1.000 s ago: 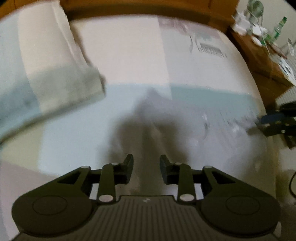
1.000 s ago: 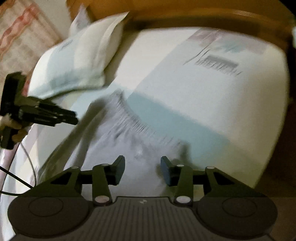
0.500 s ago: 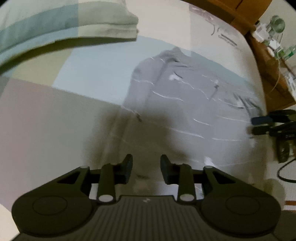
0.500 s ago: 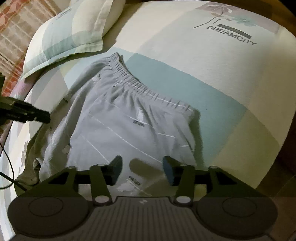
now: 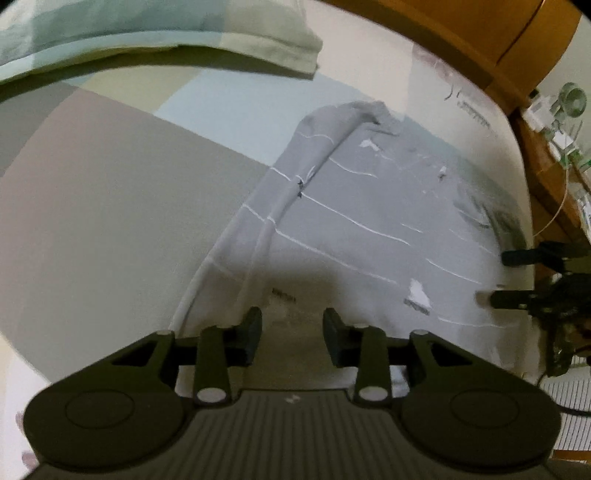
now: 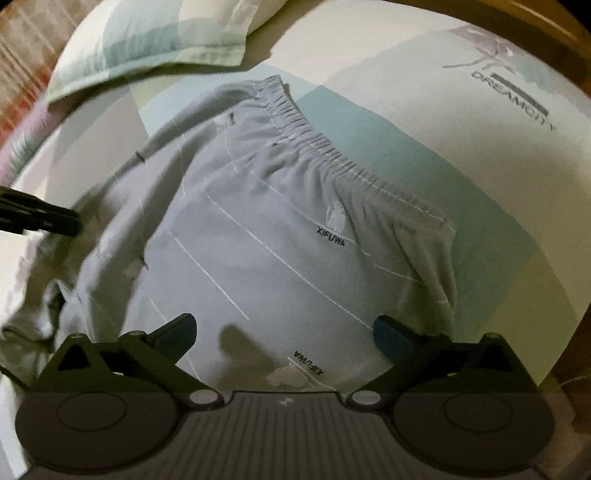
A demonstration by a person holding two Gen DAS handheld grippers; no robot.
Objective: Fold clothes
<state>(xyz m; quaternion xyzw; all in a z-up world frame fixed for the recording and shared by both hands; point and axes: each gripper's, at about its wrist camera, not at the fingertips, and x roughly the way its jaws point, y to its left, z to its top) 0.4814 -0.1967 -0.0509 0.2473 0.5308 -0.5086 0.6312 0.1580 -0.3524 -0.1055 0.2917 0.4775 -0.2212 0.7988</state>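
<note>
Grey shorts (image 6: 288, 236) with thin white lines and an elastic waistband (image 6: 317, 147) lie spread on the bed; they also show in the left wrist view (image 5: 369, 221). My left gripper (image 5: 291, 334) is open and empty, low over the shorts' near edge. My right gripper (image 6: 284, 336) is wide open and empty, just above the shorts' hem. The right gripper shows at the right edge of the left wrist view (image 5: 532, 273). The left gripper's fingers (image 6: 40, 218) show at the left edge of the right wrist view.
The bed sheet (image 6: 461, 155) has pastel blocks and printed lettering. A pillow (image 6: 159, 40) lies at the head of the bed, also in the left wrist view (image 5: 155, 33). A wooden bed frame (image 5: 461, 29) and a cluttered side table (image 5: 561, 147) stand at the right.
Both grippers have come down closer to the shorts. My right gripper's jaws have opened much wider. The left gripper's jaws kept the same gap.
</note>
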